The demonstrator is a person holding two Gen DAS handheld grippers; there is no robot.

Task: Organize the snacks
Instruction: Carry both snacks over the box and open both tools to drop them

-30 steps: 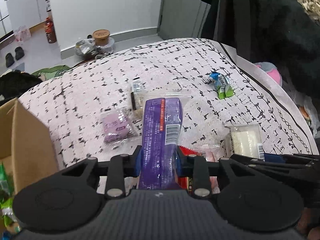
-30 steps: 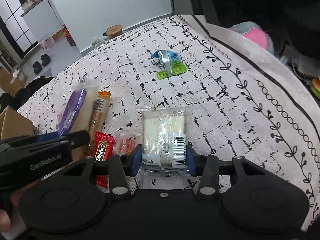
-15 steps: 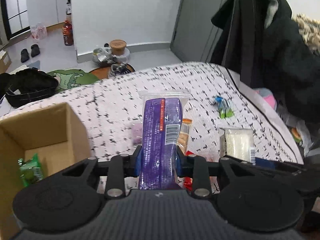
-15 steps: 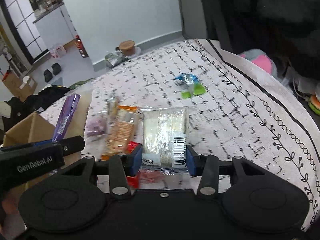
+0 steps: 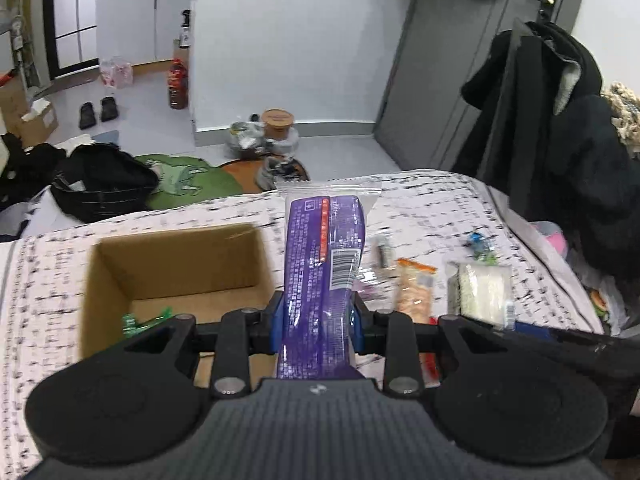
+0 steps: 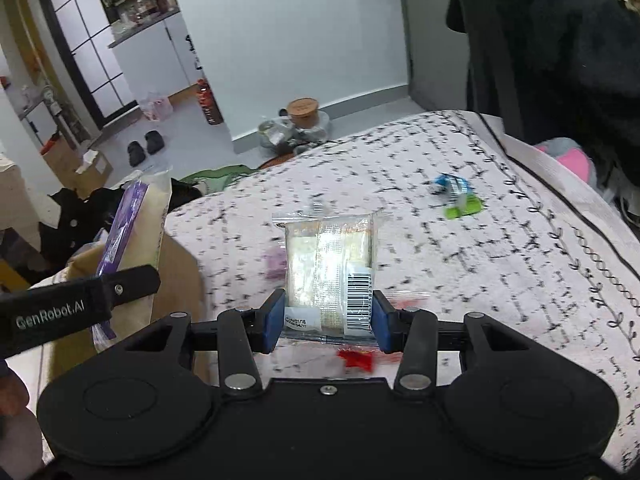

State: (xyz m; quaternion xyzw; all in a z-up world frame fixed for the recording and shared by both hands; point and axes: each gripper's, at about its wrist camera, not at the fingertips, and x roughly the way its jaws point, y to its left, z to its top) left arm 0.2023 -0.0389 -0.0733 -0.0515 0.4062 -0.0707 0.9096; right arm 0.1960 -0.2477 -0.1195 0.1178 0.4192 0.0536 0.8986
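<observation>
My left gripper (image 5: 318, 322) is shut on a long purple snack packet (image 5: 324, 256), held above the bed beside the right wall of an open cardboard box (image 5: 108, 276). A green packet (image 5: 144, 320) lies inside the box. My right gripper (image 6: 326, 320) is shut on a clear packet of pale crackers (image 6: 330, 264), lifted over the bed; it also shows in the left wrist view (image 5: 482, 292). The purple packet shows at the left of the right wrist view (image 6: 124, 228).
On the patterned bedspread (image 6: 500, 264) lie a blue-green wrapper (image 6: 456, 196), an orange cracker pack (image 5: 414, 286), a small pink packet (image 6: 274, 266) and a red packet (image 6: 356, 360). Dark coats (image 5: 560, 120) hang at the right. Bags and jars sit on the floor beyond.
Both grippers have risen and swung left with their packets. The cardboard box has come further into the left wrist view, now lying just left of the purple packet.
</observation>
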